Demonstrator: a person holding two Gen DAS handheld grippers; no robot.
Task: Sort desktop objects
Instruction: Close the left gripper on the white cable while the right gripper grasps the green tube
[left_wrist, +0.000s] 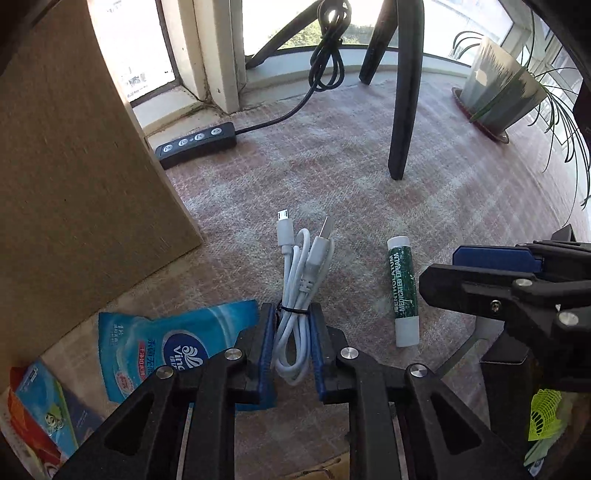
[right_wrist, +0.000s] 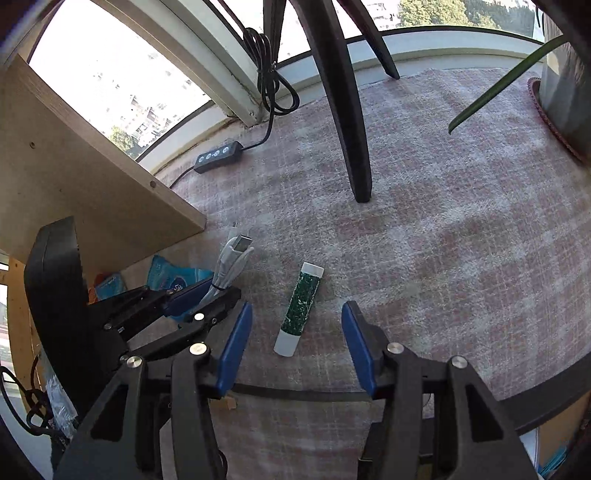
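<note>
Surroundings: a wooden panel (left_wrist: 74, 177) is standing ahead and to the left of the left tool (left_wrist: 293, 343), a black switch box (left_wrist: 195, 142) is lying far ahead by the window, and a dark stand leg (left_wrist: 404, 110) is planted ahead between both tools.
Clutter: a blue wipes packet (left_wrist: 166, 350) is lying just left of the left tool, partly under its left finger (more coloured packets are sitting further left).
Plant pot: sitting (left_wrist: 498, 88) far ahead to the right, well apart from everything.
Left tool: its blue pads are closing in on a bundled white USB cable (left_wrist: 299, 280), which is lying between them on the desk (left_wrist: 369, 184); the pads look to be touching the bundle's sides.
Right tool: standing (right_wrist: 295, 343) half open and holding nothing.
Lip balm: the green stick (right_wrist: 301, 308) is lying on the desk just ahead of the right tool's gap, between the lines of its fingers, touching neither.
</note>
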